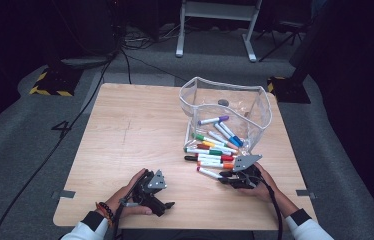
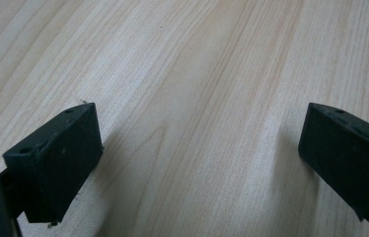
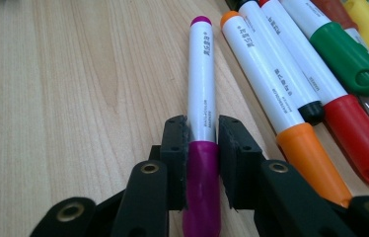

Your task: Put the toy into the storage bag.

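Left tongs (image 1: 161,202) rest low on the wooden tabletop (image 1: 135,130), near its front edge, held in the person's left hand (image 1: 125,195). Jaws stand wide apart in the left gripper view, bare wood grain between them, nothing held or touched.

Right of them, well apart, the right tongs (image 3: 202,143) lie close to the tabletop in the right hand (image 1: 265,187). Jaws drawn in on a white marker with a magenta cap (image 3: 202,123); both pads press its barrel right where cap meets white body. Cap end runs back between the jaws, the small magenta tail points away from the tongs. The marker lies flat along the wood.

Just beside the gripped marker, on the tongs' right in the right gripper view: an orange-capped marker (image 3: 276,103), then a red-capped one (image 3: 350,133), then a green-capped one (image 3: 345,54), all lying roughly parallel. In the high view these belong to a loose heap of markers (image 1: 212,150) just ahead of the right tongs.

Beyond the heap, a clear plastic pouch (image 1: 255,107) stands open, a few more markers at its mouth, among them a purple-capped one (image 1: 214,120).
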`<state>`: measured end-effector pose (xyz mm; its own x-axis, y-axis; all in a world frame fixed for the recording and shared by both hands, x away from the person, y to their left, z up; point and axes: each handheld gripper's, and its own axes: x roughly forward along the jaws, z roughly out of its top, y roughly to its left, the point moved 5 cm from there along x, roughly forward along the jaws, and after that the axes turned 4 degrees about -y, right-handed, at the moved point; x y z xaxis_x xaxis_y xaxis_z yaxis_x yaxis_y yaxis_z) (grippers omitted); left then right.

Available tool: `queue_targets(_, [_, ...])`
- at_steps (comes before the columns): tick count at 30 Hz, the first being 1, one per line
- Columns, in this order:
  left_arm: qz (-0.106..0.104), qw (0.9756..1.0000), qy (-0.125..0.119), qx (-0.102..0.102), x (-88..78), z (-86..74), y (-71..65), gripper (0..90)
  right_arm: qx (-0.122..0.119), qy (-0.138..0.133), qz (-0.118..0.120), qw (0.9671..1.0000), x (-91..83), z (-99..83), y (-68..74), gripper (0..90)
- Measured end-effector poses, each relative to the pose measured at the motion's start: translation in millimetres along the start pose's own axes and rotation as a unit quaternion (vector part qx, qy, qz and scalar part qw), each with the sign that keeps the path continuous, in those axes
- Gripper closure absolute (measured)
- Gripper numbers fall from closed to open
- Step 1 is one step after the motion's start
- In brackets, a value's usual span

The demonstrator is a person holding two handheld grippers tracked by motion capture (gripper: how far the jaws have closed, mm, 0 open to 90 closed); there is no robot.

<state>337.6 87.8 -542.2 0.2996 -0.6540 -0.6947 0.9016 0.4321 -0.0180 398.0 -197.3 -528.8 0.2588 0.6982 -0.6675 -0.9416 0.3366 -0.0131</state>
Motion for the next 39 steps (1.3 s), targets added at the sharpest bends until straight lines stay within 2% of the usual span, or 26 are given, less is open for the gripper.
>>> queue_targets(9, [0.000,1.0000,-0.001,-0.001,0.1,0.1,-0.1,3.3,-0.017,0.005,-0.005,0.9998,-5.5,3.9,2.4,74.7])
queue_targets(19, [0.000,1.0000,0.000,0.000,0.0,0.0,-0.1,3.3,-0.035,-0.026,-0.020,0.9989,-23.2,24.1,8.2,74.8])
queue_targets(23, [-0.001,1.0000,-0.001,-0.001,0.1,0.0,-0.1,3.3,-0.047,-0.041,-0.028,0.9976,-34.8,35.4,10.2,74.8])
queue_targets(29, [0.000,1.0000,-0.001,-0.001,0.1,0.0,-0.1,3.3,-0.057,-0.069,-0.046,0.9949,-55.0,56.2,5.7,74.8])
queue_targets(33, [0.000,1.0000,-0.001,0.000,0.1,0.1,-0.1,3.3,-0.068,-0.086,-0.057,0.9923,-71.4,77.6,1.0,74.8])
queue_targets(34, [0.000,1.0000,-0.001,0.000,0.1,0.1,-0.1,3.3,-0.068,-0.086,-0.057,0.9923,-71.4,77.6,1.0,74.8])
queue_targets(39, [0.000,1.0000,-0.001,0.000,0.1,0.1,-0.1,3.3,-0.081,-0.094,-0.075,0.9894,-86.3,99.5,-6.1,74.8])
